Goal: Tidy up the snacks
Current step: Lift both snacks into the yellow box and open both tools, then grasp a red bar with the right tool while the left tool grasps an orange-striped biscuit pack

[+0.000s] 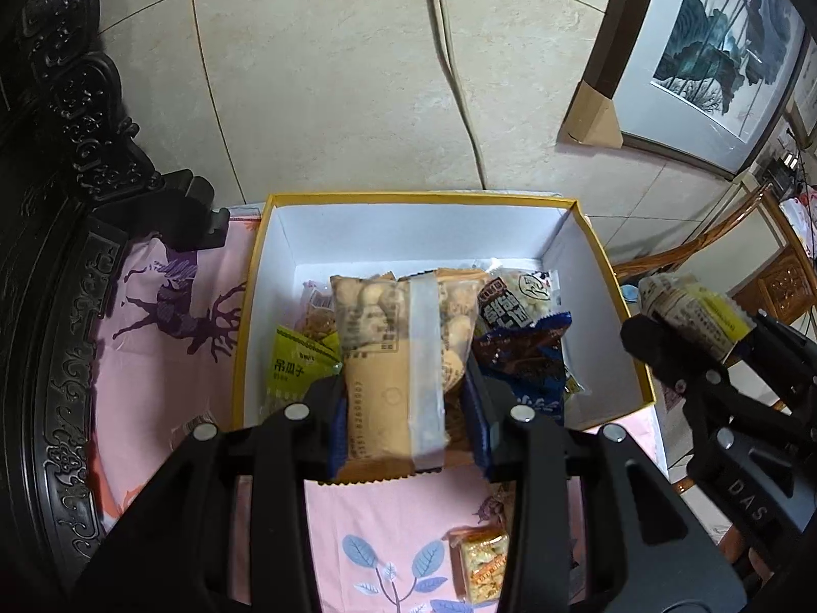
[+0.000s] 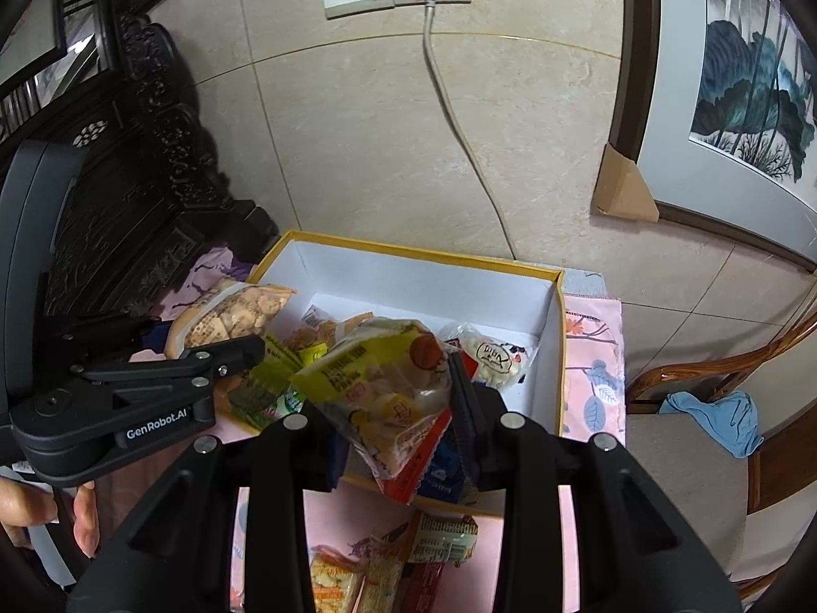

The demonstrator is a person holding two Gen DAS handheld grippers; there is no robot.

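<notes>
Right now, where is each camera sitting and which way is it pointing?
Left wrist: sits on the left gripper, looking down along its fingers, shut on a biscuit packet over the yellow-rimmed box; the right gripper shows at right.
Right wrist: sits on the right gripper, shut on a yellow packet, facing the box and tiled wall; the left gripper and a hand show.
Shared: box, wall, each other's gripper.

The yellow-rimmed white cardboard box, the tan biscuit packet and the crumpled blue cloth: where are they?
Yellow-rimmed white cardboard box (image 1: 408, 227): left wrist view, bare inner back wall.
Tan biscuit packet (image 1: 380, 393): left wrist view, printed lower half.
Crumpled blue cloth (image 2: 715, 421): right wrist view, its middle, on the chair seat.
</notes>
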